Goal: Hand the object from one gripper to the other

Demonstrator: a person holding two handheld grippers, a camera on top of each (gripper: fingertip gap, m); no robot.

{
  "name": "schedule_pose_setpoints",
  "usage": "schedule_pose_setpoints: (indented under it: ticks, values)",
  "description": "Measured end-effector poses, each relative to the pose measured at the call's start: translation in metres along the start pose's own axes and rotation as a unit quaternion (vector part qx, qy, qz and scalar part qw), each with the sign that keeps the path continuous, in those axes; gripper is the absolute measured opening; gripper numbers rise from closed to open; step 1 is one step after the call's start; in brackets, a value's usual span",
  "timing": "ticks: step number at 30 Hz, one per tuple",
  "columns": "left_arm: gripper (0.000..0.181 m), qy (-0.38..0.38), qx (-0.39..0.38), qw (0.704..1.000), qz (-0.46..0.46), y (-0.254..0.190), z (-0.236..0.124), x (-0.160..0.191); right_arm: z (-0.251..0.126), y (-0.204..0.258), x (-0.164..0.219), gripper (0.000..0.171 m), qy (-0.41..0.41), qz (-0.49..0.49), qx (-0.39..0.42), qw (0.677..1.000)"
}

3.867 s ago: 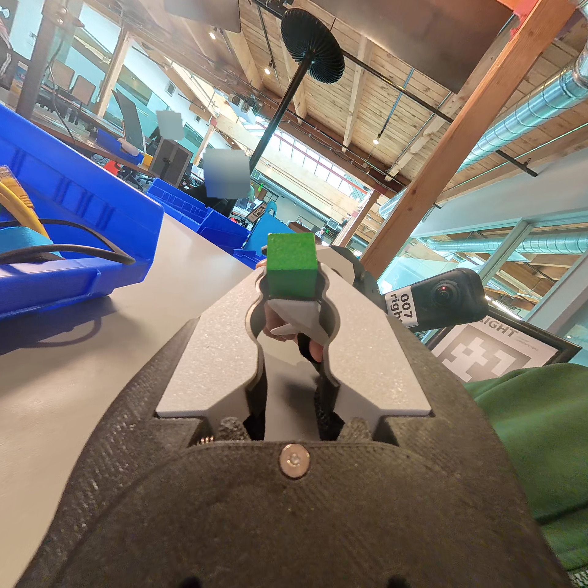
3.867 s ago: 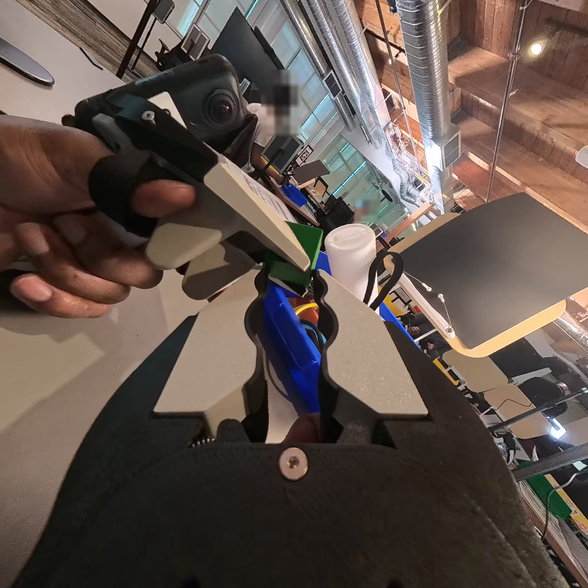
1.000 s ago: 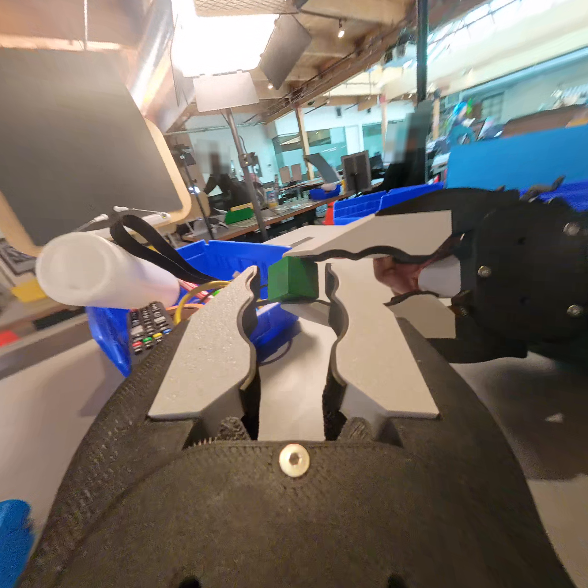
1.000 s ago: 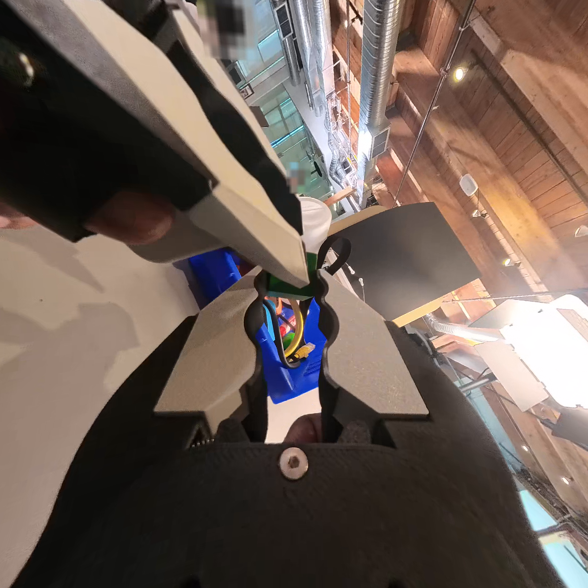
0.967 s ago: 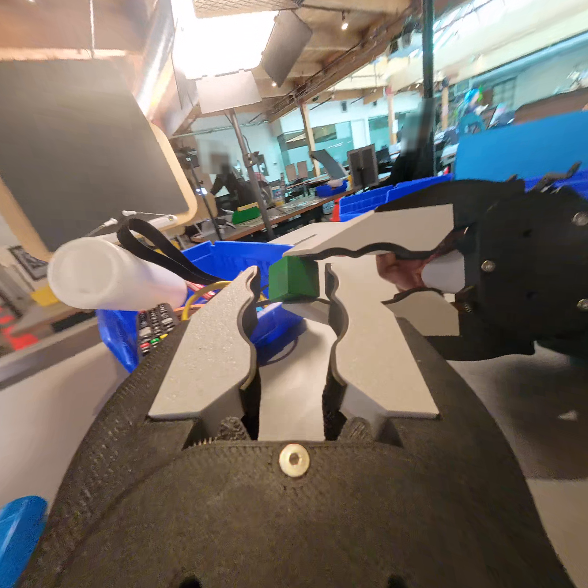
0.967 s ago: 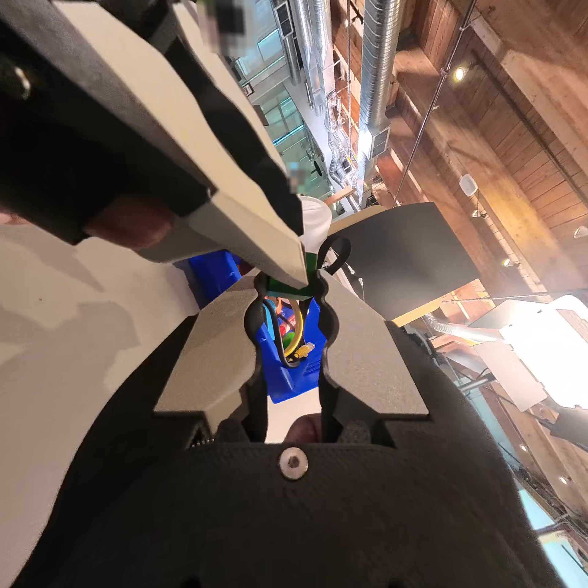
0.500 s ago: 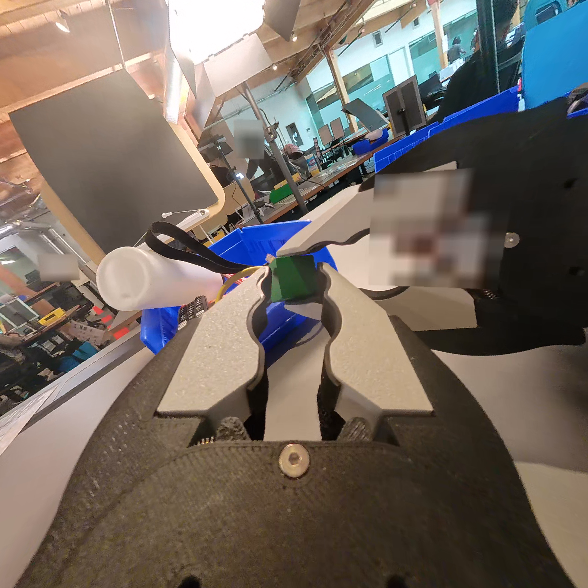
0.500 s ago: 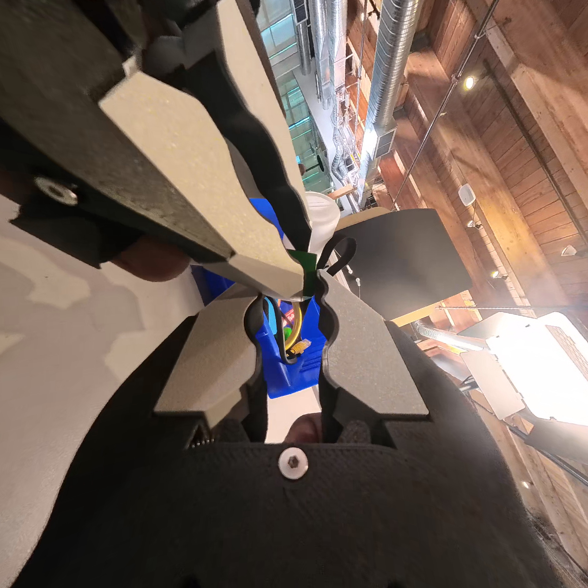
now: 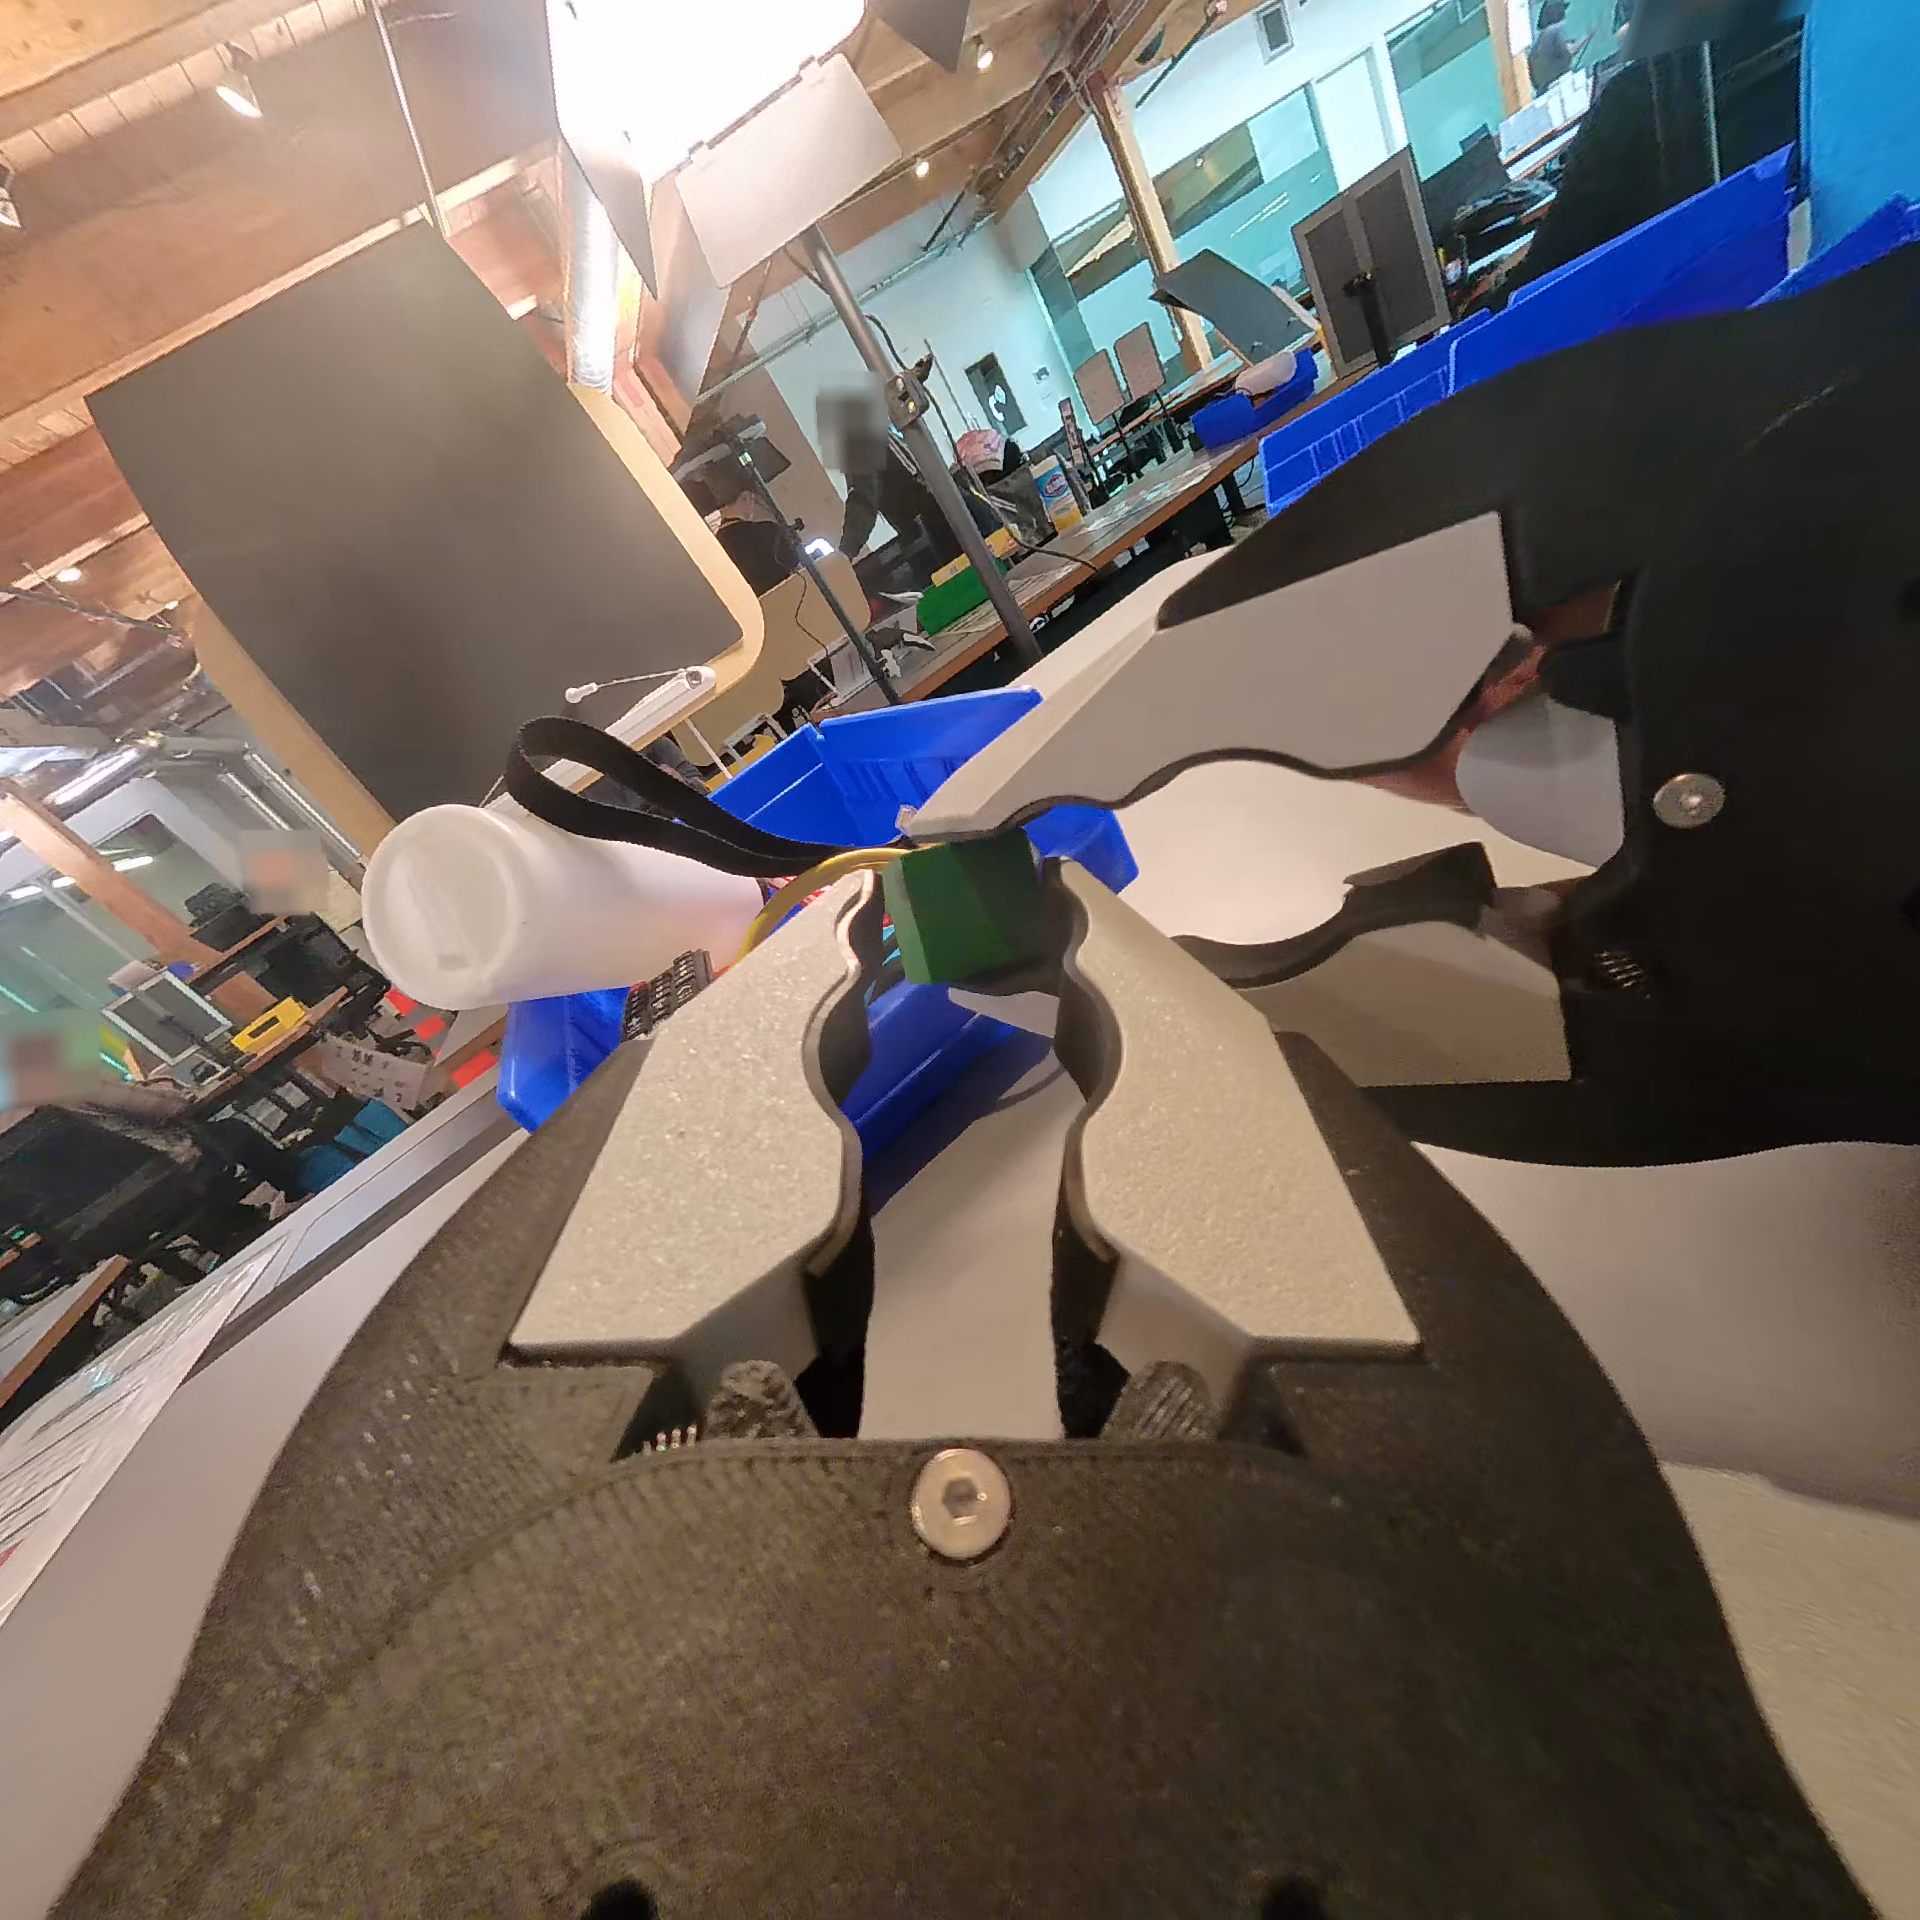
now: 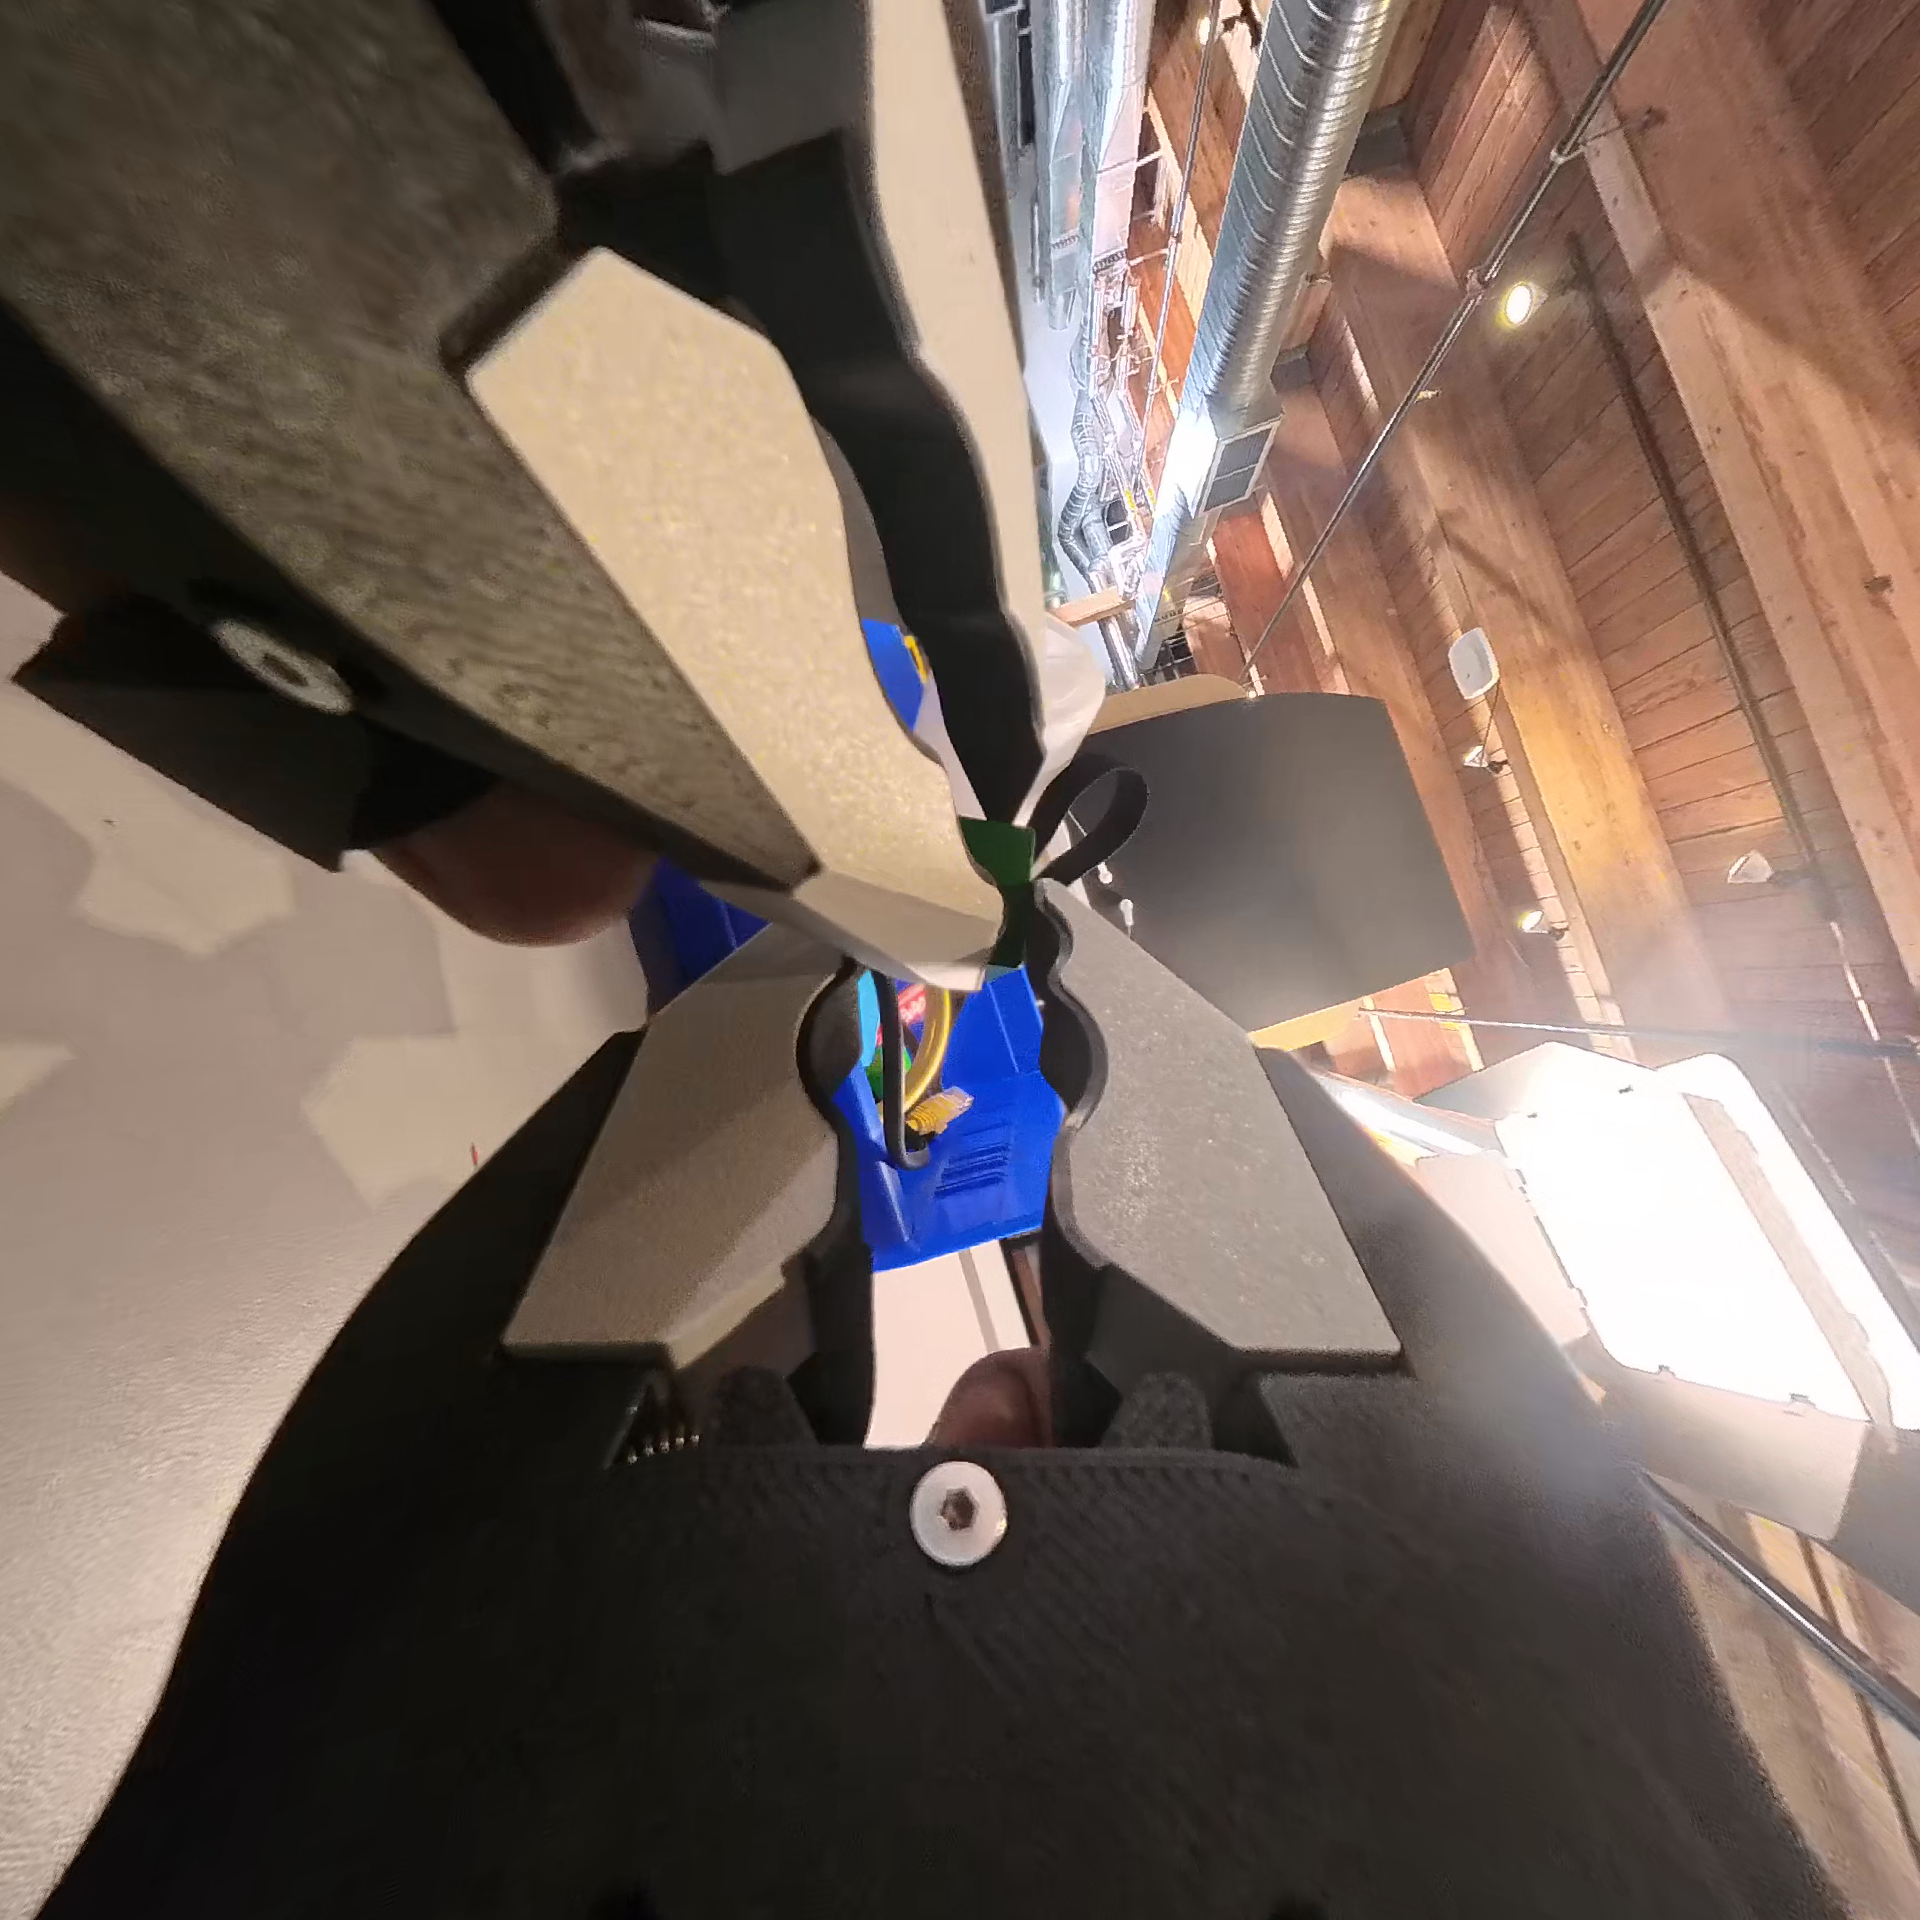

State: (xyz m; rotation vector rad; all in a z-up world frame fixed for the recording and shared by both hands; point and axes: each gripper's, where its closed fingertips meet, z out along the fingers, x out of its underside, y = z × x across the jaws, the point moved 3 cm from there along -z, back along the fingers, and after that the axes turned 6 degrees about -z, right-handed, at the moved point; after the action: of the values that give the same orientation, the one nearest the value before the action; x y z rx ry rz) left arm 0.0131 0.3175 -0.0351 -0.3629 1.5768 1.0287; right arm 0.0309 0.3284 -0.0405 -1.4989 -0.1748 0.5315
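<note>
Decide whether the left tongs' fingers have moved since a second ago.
Yes. Against the silver screw on their black base, the left tongs have closed inward onto the solid green cube.

The left gripper's fingers (image 10: 665,582) hide most of the green block (image 10: 1000,847).

Block (image 9: 966,920) between left hand-held gripper (image 9: 961,914) fingertips; right hand-held gripper (image 9: 997,904) crossing from right; bin (image 9: 883,769) behind

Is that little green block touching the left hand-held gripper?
Touching. In the left wrist view, the green block sits wedged between the left hand-held gripper's fingertips.
</note>
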Motion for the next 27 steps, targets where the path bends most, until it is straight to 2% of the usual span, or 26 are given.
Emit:
schedule_pose_setpoints:
  ticks: [13, 20, 27]
  values:
    - [0.035, 0.009, 0.004, 1.000, -0.005, -0.002, 0.000, 0.002, 0.000, 0.002, -0.002, 0.030, 0.005, -0.021, 0.005, 1.000]
    - [0.029, 0.020, -0.005, 1.000, -0.014, 0.002, 0.000, 0.005, -0.001, 0.003, -0.005, 0.031, -0.005, -0.026, 0.004, 1.000]
    - [0.028, 0.014, -0.003, 0.999, -0.030, 0.009, -0.001, 0.005, -0.003, -0.002, -0.003, 0.036, -0.027, 0.063, -0.024, 0.997]
